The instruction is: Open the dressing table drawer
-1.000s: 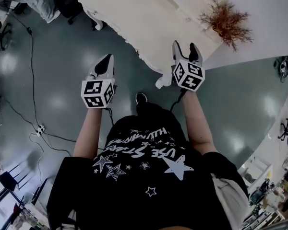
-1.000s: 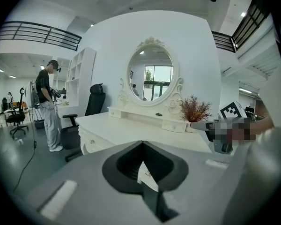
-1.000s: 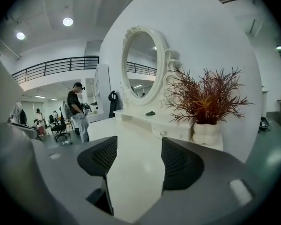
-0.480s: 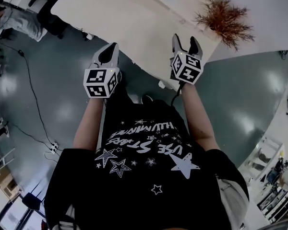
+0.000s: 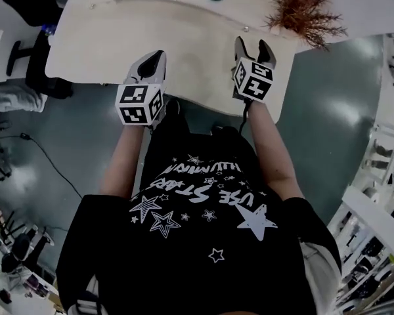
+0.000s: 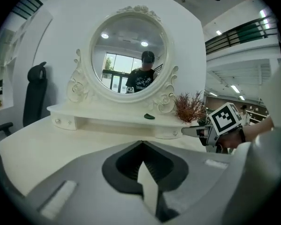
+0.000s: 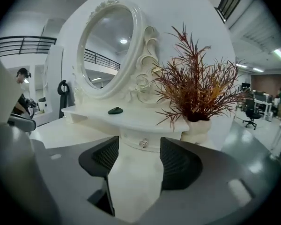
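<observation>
The step in hand looked like the approach. The right gripper, jaws apart and empty, faced the small cream drawer with a round silvery knob under the raised shelf, near the back right corner of the cream bench. Next it would need to advance, close on that knob and pull straight back. The left gripper, jaws together, held nothing. The drawer's seams were hard to make out.
</observation>
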`<state>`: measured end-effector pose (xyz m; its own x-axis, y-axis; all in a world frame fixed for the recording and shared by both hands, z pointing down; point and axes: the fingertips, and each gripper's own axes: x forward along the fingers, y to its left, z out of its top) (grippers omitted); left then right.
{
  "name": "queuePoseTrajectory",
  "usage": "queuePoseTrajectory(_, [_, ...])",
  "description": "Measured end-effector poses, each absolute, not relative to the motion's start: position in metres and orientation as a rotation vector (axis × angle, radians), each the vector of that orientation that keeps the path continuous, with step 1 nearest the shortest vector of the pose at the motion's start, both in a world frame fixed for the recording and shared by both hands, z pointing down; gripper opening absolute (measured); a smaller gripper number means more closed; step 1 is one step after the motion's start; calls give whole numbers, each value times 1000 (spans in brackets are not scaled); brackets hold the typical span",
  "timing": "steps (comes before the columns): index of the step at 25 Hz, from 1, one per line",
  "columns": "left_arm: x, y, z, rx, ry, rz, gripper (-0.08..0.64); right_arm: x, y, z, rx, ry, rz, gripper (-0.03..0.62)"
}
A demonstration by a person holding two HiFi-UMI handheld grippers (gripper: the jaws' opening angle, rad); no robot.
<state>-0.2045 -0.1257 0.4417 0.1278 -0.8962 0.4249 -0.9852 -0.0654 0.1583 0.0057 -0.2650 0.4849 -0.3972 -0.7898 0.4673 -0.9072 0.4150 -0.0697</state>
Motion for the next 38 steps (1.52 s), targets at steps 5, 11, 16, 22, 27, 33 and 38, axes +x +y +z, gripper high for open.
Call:
queuePoseTrajectory(5, [-241,-158,453,2082,-1717,342,0,-10,-282,499,1565,-2201,472,278])
queuePoseTrajectory(11, [-261,-182,468,2141,-1593,369,0,-11,-293,522,1672,-2057,491,228])
queuePoseTrajectory(16, [-267,-196,479,2185,-1492,401,0,-8,-305,535,1714,-1946,464,186])
queuePoseTrajectory(22, [-268,-207,486,2223,-1433,433,0,-6,-314,540,1757,-1905,452,181])
queuePoseTrajectory(27, [-262,-206,491,2232,-1404,435,0,-1,-317,539,1773,-1889,446,126])
queuePoseTrajectory(33, [-263,-204,490,2249,-1403,436,0,-2,-316,540,1754,-1890,461,123])
queuePoseTrajectory(38, [-265,-203,486,2246,-1425,418,0,0,-308,540,1741,-1882,468,123])
